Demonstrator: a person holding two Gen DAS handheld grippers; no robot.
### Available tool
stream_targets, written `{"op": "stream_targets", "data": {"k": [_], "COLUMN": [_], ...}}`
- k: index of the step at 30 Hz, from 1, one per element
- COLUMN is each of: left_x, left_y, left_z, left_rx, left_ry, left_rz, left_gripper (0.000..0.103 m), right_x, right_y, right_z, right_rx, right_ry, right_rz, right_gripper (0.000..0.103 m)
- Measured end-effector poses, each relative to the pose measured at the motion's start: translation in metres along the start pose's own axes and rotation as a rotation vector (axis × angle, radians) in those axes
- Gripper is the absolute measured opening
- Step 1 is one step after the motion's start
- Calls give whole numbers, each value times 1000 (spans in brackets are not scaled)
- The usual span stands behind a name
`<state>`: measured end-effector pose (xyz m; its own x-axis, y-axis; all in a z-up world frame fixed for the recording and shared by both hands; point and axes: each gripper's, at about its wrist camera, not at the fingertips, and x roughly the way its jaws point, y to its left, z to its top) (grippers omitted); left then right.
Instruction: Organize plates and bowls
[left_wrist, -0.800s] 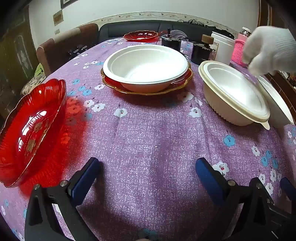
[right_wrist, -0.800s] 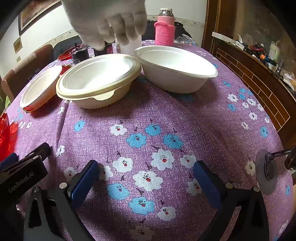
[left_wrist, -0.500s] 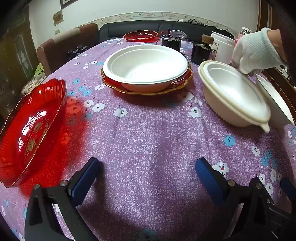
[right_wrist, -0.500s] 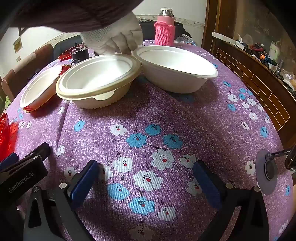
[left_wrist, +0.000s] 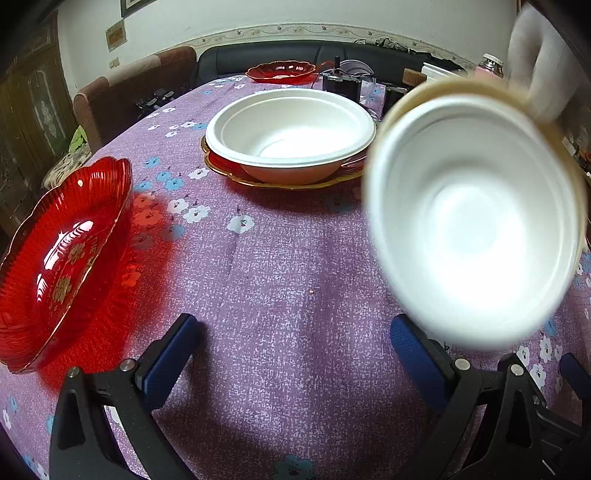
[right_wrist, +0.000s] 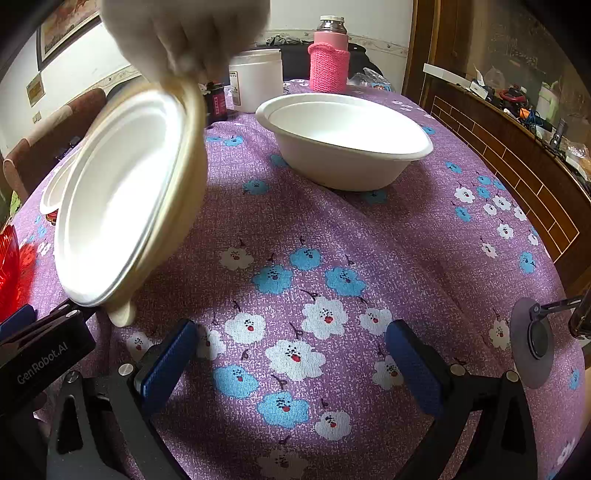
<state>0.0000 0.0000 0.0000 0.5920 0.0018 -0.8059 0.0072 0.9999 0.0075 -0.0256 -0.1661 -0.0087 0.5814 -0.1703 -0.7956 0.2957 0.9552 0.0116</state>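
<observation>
A gloved hand (right_wrist: 184, 33) lifts a cream-rimmed white bowl (left_wrist: 476, 221) (right_wrist: 122, 199) off the table, tilted and blurred, between the two grippers. A white bowl (left_wrist: 291, 136) sits on a gold-rimmed red plate (left_wrist: 229, 170) across the table. A large red glass plate (left_wrist: 62, 258) lies at the left. Another white bowl (right_wrist: 343, 144) stands at the right. My left gripper (left_wrist: 291, 354) is open over bare cloth. My right gripper (right_wrist: 291, 354) is open too, nothing between its fingers.
A purple flowered tablecloth (right_wrist: 332, 258) covers the table. At the far end stand a small red plate (left_wrist: 282, 71), a white tub (right_wrist: 256, 83), a pink-sleeved bottle (right_wrist: 328, 59) and dark jars. Chairs stand at the left, a wooden sideboard (right_wrist: 517, 166) at the right.
The gloved hand came down, took the cream-rimmed bowl by its far rim and raised it, tilting it toward the cameras. Both grippers kept still and open.
</observation>
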Motion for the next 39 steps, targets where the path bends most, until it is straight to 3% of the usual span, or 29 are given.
{"op": "stream_targets", "data": {"k": [39], "left_x": [0], "left_y": [0], "left_z": [0], "left_rx": [0], "left_ry": [0], "left_rz": [0], "left_gripper": [103], "right_x": [0], "right_y": [2], "right_z": [-2], "right_rx": [0], "right_ry": [0], "right_rz": [-1], "right_gripper": [102]}}
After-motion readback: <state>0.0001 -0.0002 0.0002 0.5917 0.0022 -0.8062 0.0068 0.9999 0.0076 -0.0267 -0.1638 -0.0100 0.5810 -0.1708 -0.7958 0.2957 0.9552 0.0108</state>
